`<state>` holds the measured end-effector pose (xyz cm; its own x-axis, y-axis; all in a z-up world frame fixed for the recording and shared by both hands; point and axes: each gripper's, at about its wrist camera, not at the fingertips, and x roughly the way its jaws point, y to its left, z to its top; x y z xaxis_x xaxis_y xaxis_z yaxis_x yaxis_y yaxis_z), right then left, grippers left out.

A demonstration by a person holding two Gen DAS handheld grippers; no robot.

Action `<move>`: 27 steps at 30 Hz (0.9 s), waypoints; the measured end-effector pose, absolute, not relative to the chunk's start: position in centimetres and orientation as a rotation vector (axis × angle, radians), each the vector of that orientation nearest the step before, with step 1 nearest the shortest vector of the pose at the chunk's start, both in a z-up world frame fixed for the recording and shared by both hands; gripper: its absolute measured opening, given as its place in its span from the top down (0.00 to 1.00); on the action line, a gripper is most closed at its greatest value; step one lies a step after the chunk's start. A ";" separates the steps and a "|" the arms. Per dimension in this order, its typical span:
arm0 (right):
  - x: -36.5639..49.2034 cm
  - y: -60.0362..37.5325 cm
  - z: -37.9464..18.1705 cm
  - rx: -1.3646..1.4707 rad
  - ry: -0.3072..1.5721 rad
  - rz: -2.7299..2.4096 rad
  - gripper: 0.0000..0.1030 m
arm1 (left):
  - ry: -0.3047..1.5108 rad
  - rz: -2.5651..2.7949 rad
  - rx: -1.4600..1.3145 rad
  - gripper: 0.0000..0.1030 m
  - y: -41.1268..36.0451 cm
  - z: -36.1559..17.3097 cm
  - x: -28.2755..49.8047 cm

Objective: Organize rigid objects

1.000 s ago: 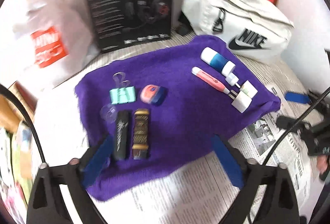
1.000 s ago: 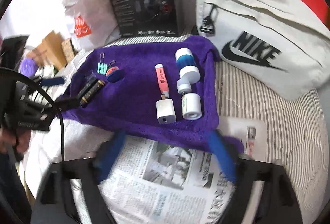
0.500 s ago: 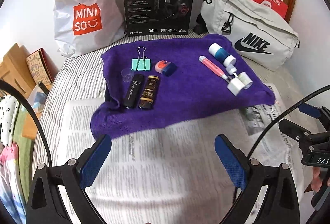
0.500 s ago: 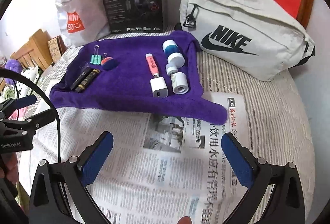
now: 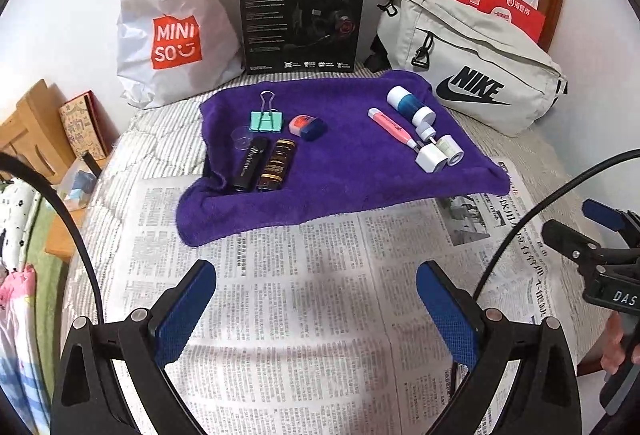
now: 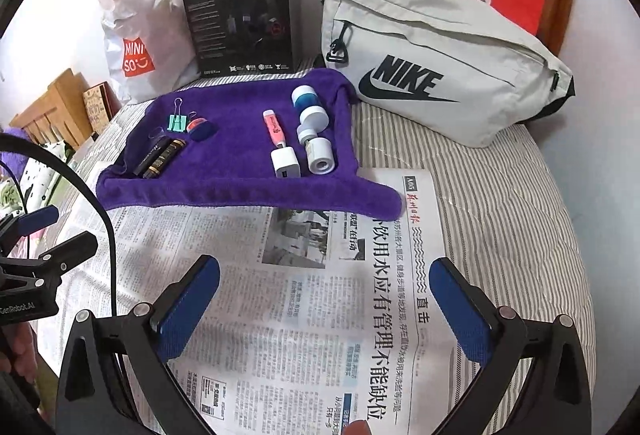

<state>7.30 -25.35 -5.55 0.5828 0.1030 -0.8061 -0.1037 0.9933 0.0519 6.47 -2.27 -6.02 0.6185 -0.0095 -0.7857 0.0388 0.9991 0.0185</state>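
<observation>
the small items sit in two clusters on the purple towel (image 5: 352, 171), at twelve o'clock from both our grippers. our left gripper (image 5: 316, 299) and right gripper (image 6: 324, 295) hover over newspaper (image 6: 304, 335), jaws spread, empty, roughly equally near.

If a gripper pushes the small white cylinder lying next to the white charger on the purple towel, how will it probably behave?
The white cylinder lies on its side, so it would probably roll rather than slide. The soft purple towel may slow it. It looks small and hollow at the end, so likely light; the white charger beside it could block rolling that way.
</observation>
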 end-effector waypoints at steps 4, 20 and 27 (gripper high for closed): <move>6.9 -25.7 -5.6 0.007 0.942 0.115 0.00 | 0.901 -0.020 0.051 0.02 -2.5 -5.8 6.0; 6.0 -25.6 -5.1 -0.014 0.923 0.120 0.00 | 0.898 -0.032 0.055 0.02 -2.9 -5.4 5.3; 5.9 -25.3 -4.9 -0.025 0.919 0.129 0.00 | 0.895 -0.032 0.052 0.02 -2.6 -5.2 5.1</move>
